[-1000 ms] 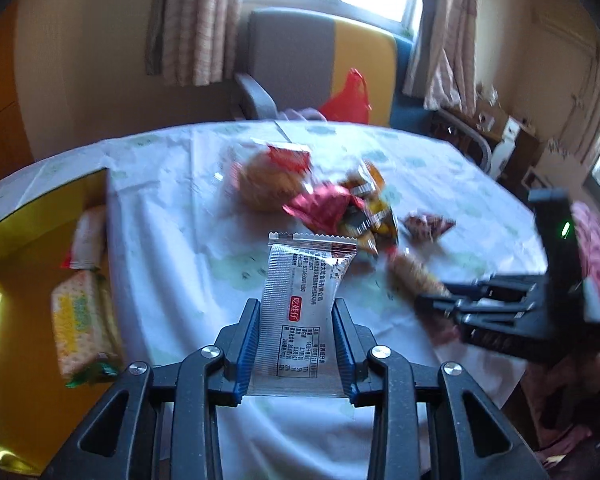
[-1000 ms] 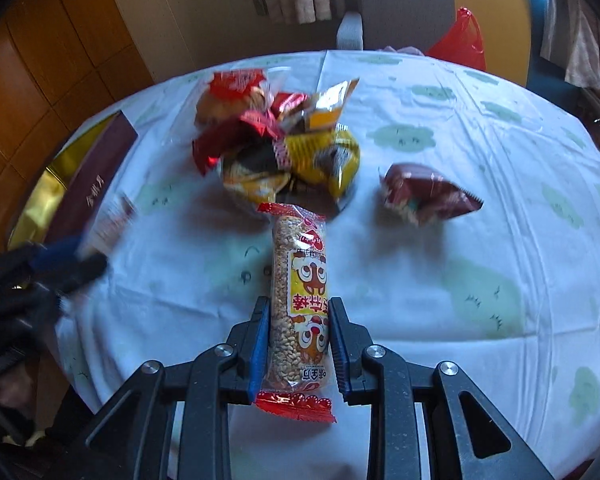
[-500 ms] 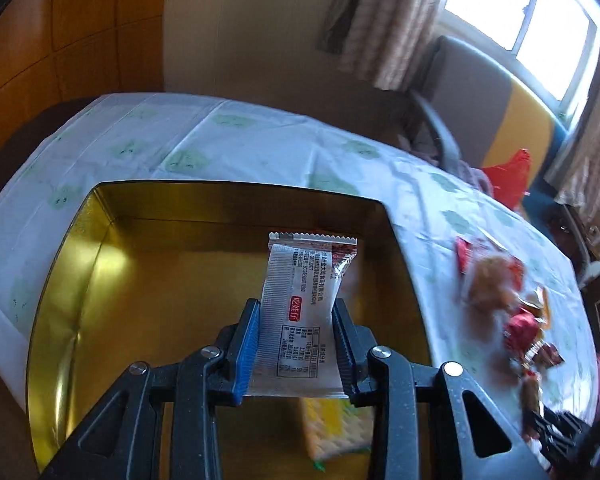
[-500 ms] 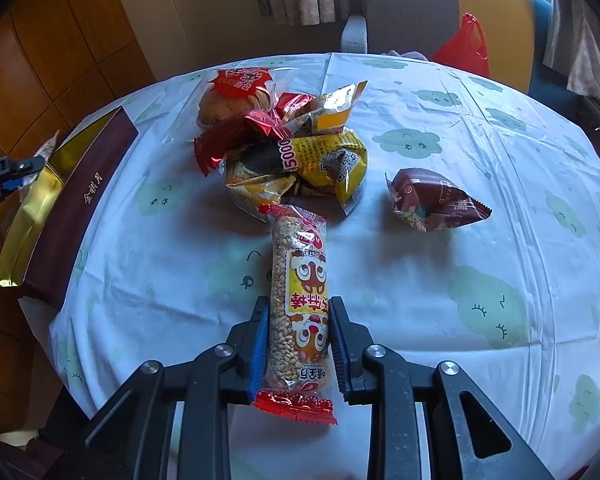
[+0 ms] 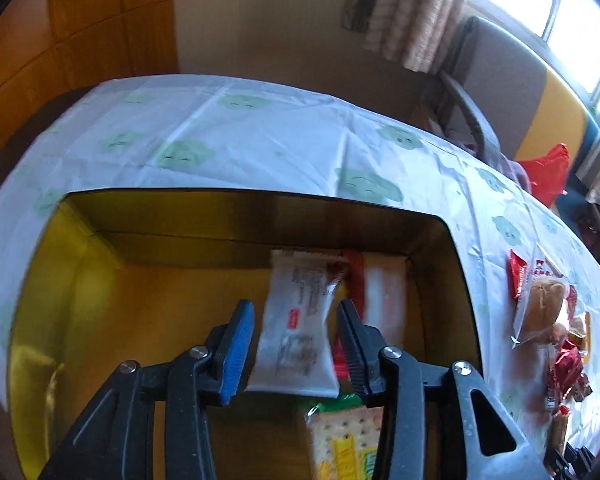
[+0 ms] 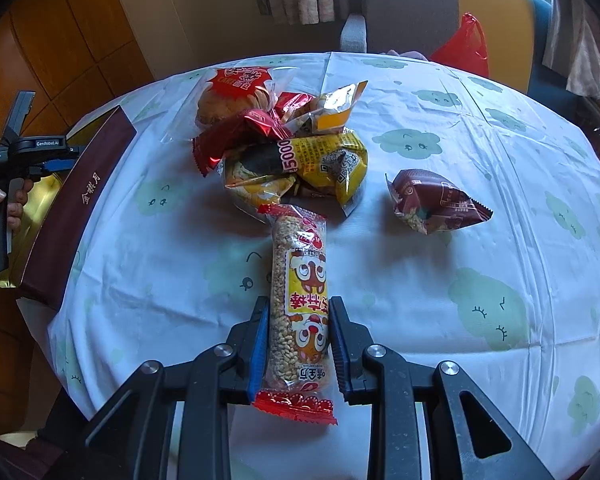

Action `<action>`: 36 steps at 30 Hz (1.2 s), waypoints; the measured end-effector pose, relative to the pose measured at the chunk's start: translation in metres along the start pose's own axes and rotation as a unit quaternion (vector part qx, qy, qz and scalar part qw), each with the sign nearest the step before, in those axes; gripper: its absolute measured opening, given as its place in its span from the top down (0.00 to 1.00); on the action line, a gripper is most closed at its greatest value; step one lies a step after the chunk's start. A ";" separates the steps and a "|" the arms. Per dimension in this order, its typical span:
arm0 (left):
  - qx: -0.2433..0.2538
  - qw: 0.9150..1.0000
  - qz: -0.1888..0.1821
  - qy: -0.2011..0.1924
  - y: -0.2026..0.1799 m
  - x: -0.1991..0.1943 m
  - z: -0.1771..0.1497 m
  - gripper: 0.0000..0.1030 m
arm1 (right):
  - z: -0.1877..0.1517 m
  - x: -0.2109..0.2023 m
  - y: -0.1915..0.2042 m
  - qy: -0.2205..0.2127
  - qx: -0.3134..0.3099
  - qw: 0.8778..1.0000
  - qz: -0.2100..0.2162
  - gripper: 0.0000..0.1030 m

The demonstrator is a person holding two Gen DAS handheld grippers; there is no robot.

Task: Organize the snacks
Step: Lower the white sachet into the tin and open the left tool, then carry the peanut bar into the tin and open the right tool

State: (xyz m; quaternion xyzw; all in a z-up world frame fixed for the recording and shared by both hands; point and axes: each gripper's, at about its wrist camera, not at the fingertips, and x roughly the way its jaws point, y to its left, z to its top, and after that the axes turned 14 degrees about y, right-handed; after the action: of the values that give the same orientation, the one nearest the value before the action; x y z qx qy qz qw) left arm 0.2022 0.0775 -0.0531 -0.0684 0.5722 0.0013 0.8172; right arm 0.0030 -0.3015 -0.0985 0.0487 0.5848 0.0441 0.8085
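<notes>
My left gripper (image 5: 296, 344) hangs over the gold box (image 5: 100, 280), its jaws just opening so the white packet (image 5: 296, 332) between them, blurred and clear of both pads, can drop inside beside the crackers (image 5: 348, 440) below (so the snacks collect in one place). My right gripper (image 6: 298, 344) is clenched on the grain bar (image 6: 300, 304), held ready above the table (image 6: 440, 280); the pile (image 6: 292, 148) lies just ahead.

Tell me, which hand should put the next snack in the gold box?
Probably the right. The right tool is shut on the long grain bar, ready to carry. The left tool has just been opening over the gold box, letting go of its white packet, so it has nothing else.
</notes>
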 end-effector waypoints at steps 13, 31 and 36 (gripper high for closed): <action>-0.005 0.997 0.041 -0.063 -0.006 -0.059 -0.086 0.58 | -0.004 -0.002 0.001 -0.005 0.004 1.000 -0.002 0.72; -0.002 0.995 0.059 -0.081 0.005 -0.078 -0.139 0.58 | -0.002 -0.025 0.040 -0.005 -0.033 0.998 0.056 0.72; -0.013 0.995 0.061 -0.084 0.012 -0.079 -0.142 0.58 | 0.013 -0.030 0.079 0.007 -0.071 0.992 0.103 0.72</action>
State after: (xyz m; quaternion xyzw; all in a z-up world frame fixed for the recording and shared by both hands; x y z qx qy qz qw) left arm 0.0415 0.0791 -0.0282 -0.0434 0.5044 0.0638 0.8600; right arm 0.0052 -0.2271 -0.0556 0.0514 0.5775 0.1690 0.7970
